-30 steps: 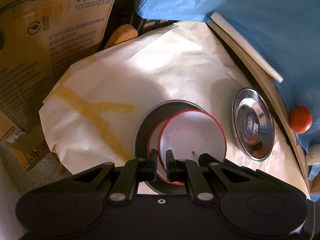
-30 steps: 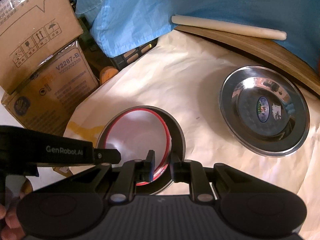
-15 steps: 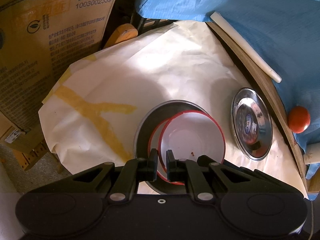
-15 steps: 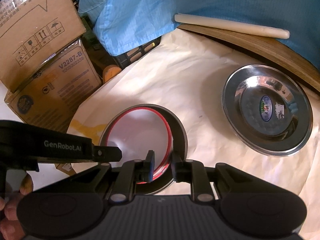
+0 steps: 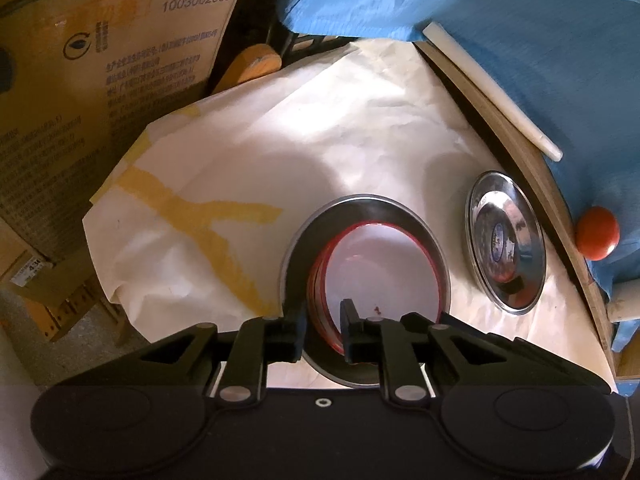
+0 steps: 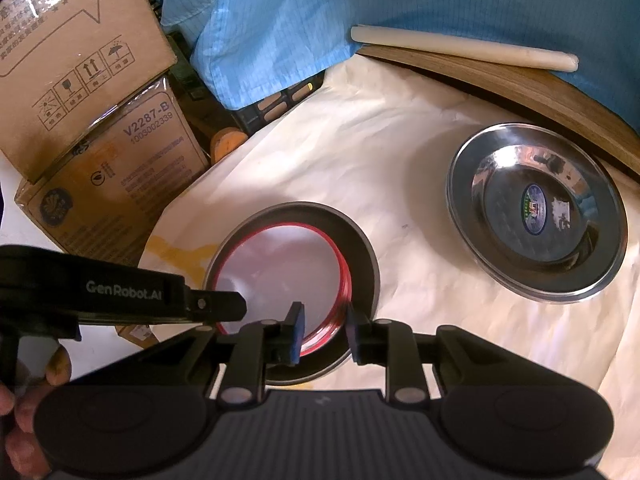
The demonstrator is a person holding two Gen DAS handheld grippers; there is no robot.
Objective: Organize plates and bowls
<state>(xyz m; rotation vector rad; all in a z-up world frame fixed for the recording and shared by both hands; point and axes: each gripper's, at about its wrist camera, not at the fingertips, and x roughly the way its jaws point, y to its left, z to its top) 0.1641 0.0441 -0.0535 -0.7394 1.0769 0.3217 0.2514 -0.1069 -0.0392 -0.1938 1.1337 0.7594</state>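
Two hand-held grippers hang over one table spread with cream paper, shown here from largest thing to smallest. Blue cloth fills the far side, and cardboard boxes stand at the left. A pale stick lies along the table's far wooden edge.

On the paper sits a steel plate, empty but for a label in its middle. Well apart from it, to the left, a grey bowl holds red-rimmed white plates nested inside it.

The left hand-held gripper straddles the near rim of the red-rimmed plates, one finger outside and one inside. Its jaws have just been opening and now stand slightly spread, with the rim between them and clear of the pads.

The right hand-held gripper straddles the same rim on the bowl's right side. Its jaws have likewise just been opening, and its pads are off the rim.

An orange ball rests on the cloth at the far right.
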